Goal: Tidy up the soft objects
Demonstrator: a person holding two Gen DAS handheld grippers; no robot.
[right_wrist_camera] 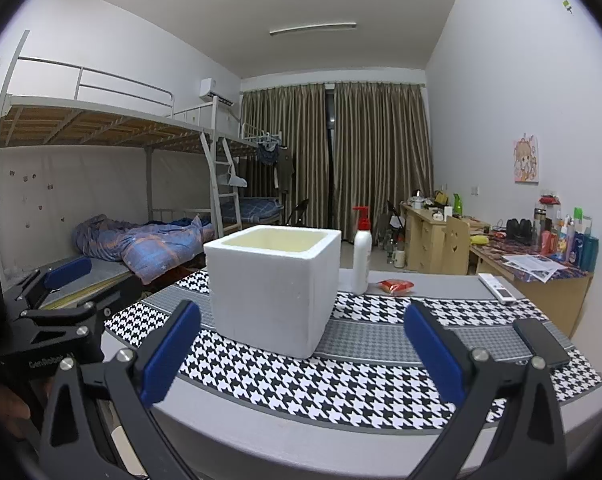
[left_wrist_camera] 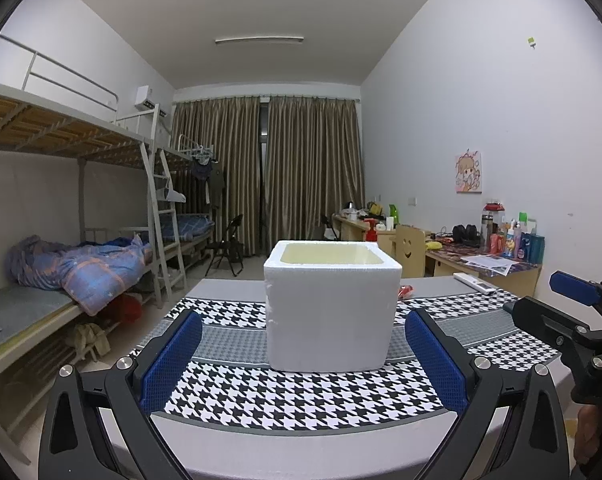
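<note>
A white foam box [left_wrist_camera: 331, 308] stands open-topped on the houndstooth table cloth [left_wrist_camera: 301, 396], straight ahead in the left wrist view and ahead left in the right wrist view [right_wrist_camera: 273, 288]. My left gripper [left_wrist_camera: 301, 360] is open and empty, a little short of the box. My right gripper [right_wrist_camera: 301, 356] is open and empty, to the right of the box's near corner. A small red soft packet [right_wrist_camera: 395, 286] lies behind the box on the right; part of it also shows in the left wrist view [left_wrist_camera: 405, 291]. The box's inside is hidden.
A white pump bottle [right_wrist_camera: 361, 256] stands behind the box. A white remote [right_wrist_camera: 497, 288] and a black phone [right_wrist_camera: 541, 342] lie at the table's right side. Bunk beds [left_wrist_camera: 61, 240] stand left, desks [left_wrist_camera: 481, 268] right. The other gripper [left_wrist_camera: 573, 312] shows at the right edge.
</note>
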